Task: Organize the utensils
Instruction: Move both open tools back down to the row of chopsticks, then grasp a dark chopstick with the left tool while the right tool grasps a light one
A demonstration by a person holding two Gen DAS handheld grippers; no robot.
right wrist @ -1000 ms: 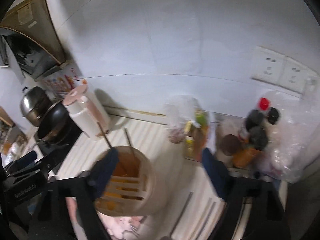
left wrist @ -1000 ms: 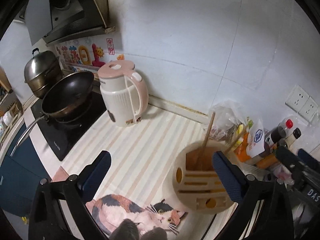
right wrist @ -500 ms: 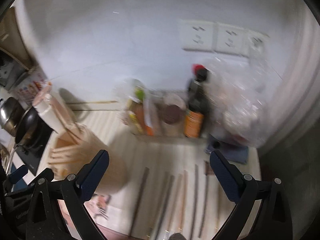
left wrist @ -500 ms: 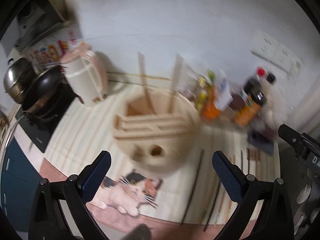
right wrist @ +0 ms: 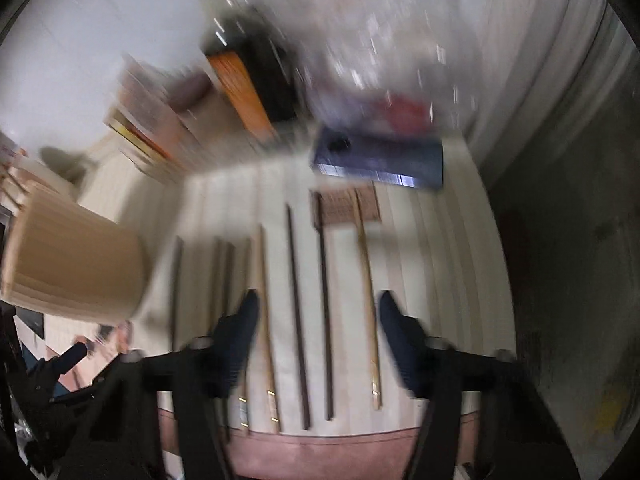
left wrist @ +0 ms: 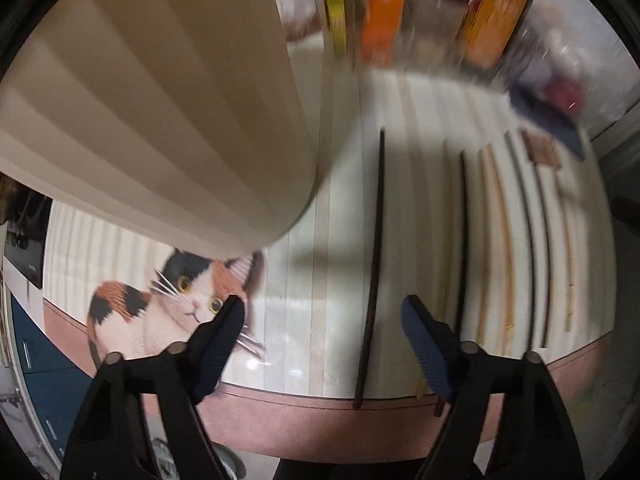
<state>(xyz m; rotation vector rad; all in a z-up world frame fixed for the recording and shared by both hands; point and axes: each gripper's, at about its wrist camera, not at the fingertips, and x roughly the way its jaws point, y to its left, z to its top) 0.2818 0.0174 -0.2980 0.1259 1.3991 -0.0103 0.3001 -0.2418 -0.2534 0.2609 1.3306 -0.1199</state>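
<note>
Chopsticks (right wrist: pixel 295 312) lie in parallel row on surface (left wrist: pixel 328 280), right of holder (left wrist: pixel 160 100). Left tool (left wrist: pixel 324 320) and right tool (right wrist: pixel 316 312): jaws just narrowing, still spread, pinching nothing. Sticks likely light, stiff, slippery, roll-prone; take one crosswise near mid-length.

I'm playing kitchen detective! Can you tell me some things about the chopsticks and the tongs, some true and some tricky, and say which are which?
1. The chopsticks lie side by side on the striped mat. True.
2. The right tongs are squeezing a chopstick. False: their jaws have just been closing, but they stand open above the chopsticks and touch none.
3. A cat picture is on the mat near the left tongs. True.
4. All the chopsticks are dark. False: some are dark and some are pale wood.
5. The beige holder stands to the right of the chopsticks. False: it stands to their left in both views.
</note>
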